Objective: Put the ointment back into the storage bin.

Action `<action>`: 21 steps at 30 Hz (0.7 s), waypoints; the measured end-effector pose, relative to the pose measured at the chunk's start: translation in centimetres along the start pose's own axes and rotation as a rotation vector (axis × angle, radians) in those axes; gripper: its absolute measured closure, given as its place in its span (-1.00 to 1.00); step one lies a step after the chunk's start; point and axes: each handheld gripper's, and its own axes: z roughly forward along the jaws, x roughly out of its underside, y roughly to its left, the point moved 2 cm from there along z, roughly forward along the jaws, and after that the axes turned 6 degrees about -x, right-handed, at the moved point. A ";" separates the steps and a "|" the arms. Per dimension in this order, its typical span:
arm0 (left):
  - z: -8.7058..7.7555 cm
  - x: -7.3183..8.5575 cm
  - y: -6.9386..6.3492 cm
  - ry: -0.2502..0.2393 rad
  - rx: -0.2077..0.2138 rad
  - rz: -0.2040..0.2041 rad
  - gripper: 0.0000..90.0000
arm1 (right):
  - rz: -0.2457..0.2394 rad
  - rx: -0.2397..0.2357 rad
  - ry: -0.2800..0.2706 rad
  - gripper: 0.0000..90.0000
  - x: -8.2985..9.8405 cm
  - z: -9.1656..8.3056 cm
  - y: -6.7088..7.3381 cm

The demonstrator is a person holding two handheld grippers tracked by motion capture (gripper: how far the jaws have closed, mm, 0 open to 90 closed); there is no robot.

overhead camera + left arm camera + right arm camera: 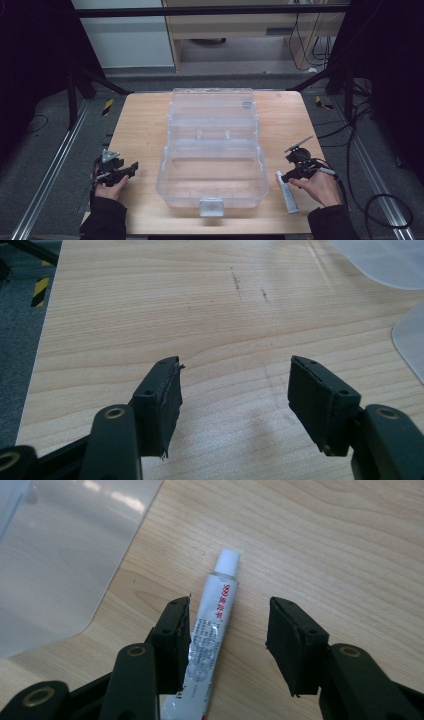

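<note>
A clear plastic box (pixel 212 165) sits open in the middle of a wooden table (pixel 145 130), its lid (pixel 212 107) laid back toward twelve o'clock and its latch (pixel 211 206) at the six o'clock edge. At about four o'clock from the box, just beside its right wall, a small white tube (pixel 287 191) lies flat on the wood, cap toward twelve. The right gripper (pixel 286 176) is over the cap end of the tube, held in the person's right hand (pixel 320 187). In the right gripper view the tube (pixel 207 645) lies between the two black jaws, which are partly spread: the left-hand jaw sits against or very close to the tube's side, and bare wood shows between the tube and the other jaw, so it is not pinched. The white cap (pixel 228 561) points to twelve past the jaw tips, and the box wall (pixel 65 565) shows at ten o'clock. The left gripper (pixel 131 170) rests at nine o'clock from the box, well apart from it, in the left hand (pixel 111 189). In its own view the left gripper (pixel 235 390) has its jaws spread wide over bare wood, nothing between them.
</note>
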 end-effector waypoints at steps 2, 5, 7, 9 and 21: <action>0.0 0.0 0.0 0.001 0.000 0.000 -0.16 | 0.002 -0.002 0.010 0.16 0.0 0.2 0.1; 0.0 0.0 0.0 0.000 0.000 0.000 -0.16 | 0.016 -0.012 0.023 0.17 0.0 0.7 0.1; 0.0 0.0 0.0 0.000 -0.001 0.000 -0.16 | 0.015 -0.013 0.029 0.19 0.1 0.9 0.1; 0.0 0.0 0.0 0.001 0.000 -0.002 -0.16 | 0.016 -0.018 0.038 0.20 0.1 1.2 0.2; 0.0 0.0 0.0 0.002 0.001 0.000 -0.16 | 0.029 -0.031 0.093 0.27 0.1 2.4 0.3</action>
